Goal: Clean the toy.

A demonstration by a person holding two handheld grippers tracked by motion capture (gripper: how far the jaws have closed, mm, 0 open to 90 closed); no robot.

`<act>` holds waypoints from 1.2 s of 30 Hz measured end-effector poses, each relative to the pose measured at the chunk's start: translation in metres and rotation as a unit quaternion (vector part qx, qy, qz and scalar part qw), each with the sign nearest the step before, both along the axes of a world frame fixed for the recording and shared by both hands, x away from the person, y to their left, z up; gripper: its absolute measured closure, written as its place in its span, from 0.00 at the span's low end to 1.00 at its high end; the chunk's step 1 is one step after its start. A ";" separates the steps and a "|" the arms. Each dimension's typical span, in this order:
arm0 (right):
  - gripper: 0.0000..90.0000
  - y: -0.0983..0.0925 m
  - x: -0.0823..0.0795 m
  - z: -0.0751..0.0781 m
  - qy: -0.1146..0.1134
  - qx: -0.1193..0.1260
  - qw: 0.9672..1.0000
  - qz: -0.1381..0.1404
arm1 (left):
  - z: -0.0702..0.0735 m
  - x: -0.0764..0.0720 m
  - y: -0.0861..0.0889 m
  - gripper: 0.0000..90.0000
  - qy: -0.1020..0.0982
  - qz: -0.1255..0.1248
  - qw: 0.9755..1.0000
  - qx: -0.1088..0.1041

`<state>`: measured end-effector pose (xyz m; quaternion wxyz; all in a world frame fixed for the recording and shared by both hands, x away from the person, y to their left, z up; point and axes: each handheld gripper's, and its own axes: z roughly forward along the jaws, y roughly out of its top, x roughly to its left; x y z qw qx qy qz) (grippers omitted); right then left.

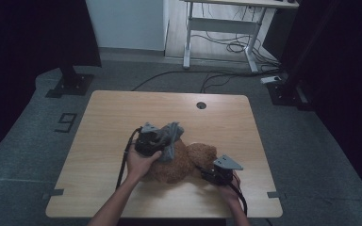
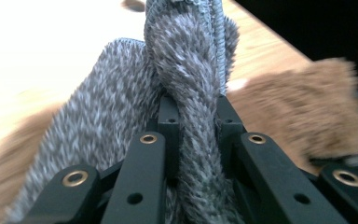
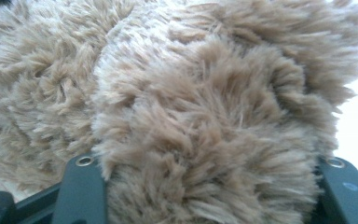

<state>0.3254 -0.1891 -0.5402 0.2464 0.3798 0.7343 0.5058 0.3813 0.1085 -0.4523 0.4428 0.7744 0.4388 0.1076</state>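
Observation:
A brown furry plush toy (image 1: 175,168) lies near the front middle of the wooden table (image 1: 118,110). A grey knitted cloth (image 1: 170,137) drapes over its upper left part. My left gripper (image 1: 154,141) is above the plush, shut on a bunched fold of the grey cloth (image 2: 186,56), which runs up between its jaws (image 2: 193,109). The brown plush (image 2: 303,102) shows to the right behind that cloth. My right gripper (image 1: 206,172) comes in from the right side of the toy and is shut on a thick tuft of the plush (image 3: 205,93), with fur packed between its jaws (image 3: 212,186).
A round cable hole (image 1: 201,105) sits near the table's far edge. Beyond the table stand a white desk frame (image 1: 221,28) with cables on the floor, and black stand bases at left (image 1: 70,84) and right (image 1: 283,92).

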 end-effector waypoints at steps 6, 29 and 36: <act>0.44 0.000 0.001 0.000 0.001 0.005 1.000 0.000 | -0.025 0.001 0.050 0.86 0.027 0.050 0.998 -0.007; 0.51 0.004 0.000 0.005 -0.007 0.043 0.999 0.005 | -0.064 -0.001 0.068 0.86 0.122 0.058 0.983 -0.125; 0.52 0.017 0.005 0.008 -0.036 0.036 0.999 0.003 | -0.059 0.007 0.080 0.87 0.116 0.069 0.977 -0.162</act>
